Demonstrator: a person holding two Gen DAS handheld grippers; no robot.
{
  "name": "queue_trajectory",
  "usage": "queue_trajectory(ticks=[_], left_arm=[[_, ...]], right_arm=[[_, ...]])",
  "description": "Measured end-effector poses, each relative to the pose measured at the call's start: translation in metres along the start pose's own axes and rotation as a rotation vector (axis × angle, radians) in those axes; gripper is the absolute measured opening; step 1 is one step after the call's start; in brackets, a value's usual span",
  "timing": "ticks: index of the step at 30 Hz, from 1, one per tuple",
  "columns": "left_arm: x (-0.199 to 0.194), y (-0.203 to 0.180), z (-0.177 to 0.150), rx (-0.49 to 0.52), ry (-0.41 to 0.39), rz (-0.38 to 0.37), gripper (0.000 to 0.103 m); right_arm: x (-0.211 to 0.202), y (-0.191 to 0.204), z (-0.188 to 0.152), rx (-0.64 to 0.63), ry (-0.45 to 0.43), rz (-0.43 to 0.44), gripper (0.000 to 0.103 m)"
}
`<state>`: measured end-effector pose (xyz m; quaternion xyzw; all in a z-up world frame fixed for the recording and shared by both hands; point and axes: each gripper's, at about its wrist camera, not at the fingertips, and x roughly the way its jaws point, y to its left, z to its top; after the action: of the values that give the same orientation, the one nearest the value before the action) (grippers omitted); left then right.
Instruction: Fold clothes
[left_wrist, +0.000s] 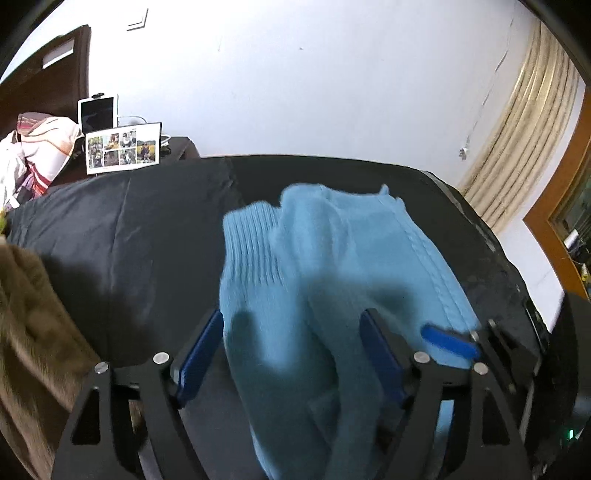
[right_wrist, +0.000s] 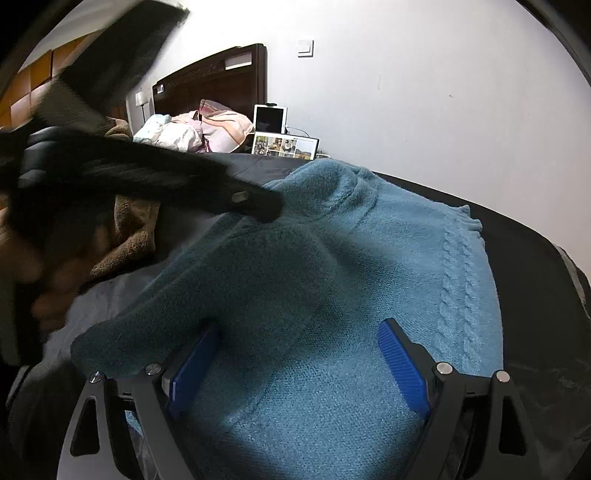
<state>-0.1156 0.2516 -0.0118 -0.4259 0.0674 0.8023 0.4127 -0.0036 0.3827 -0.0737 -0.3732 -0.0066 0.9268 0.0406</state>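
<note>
A light blue knitted sweater lies on a bed under a black cover, with a ribbed cuff turned up on its left side. My left gripper hangs over its near part, open, blue pads standing wide on either side of the cloth without pressing it. In the right wrist view the same sweater shows a cable-knit edge on the right and a sleeve draped across the front. My right gripper stands open over it. A blurred black finger of the left gripper reaches in near the collar.
A brown fleece blanket is heaped at the bed's left side. Behind the bed stand a photo frame, a tablet, pillows and a dark headboard. A beige curtain hangs at the right.
</note>
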Motion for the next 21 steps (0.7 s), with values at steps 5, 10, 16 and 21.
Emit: queue_trajectory(ticks=[5,10,16,21], left_arm=[[0.009,-0.006,-0.011,0.002,0.026,0.032,0.08],[0.023,0.002,-0.016,-0.024,0.041,0.053,0.084],[0.028,0.015,-0.02,-0.068,0.044,0.02,0.092],[0.033,0.023,-0.021,-0.112,0.065,-0.012,0.097]], right_arm=[[0.004,0.001,0.004,0.002,0.0,0.002,0.089],[0.007,-0.001,0.007,-0.037,0.005,0.017,0.089],[-0.011,-0.028,0.009,0.017,-0.004,0.128,0.089],[-0.027,-0.071,0.006,0.155,-0.047,0.143,0.089]])
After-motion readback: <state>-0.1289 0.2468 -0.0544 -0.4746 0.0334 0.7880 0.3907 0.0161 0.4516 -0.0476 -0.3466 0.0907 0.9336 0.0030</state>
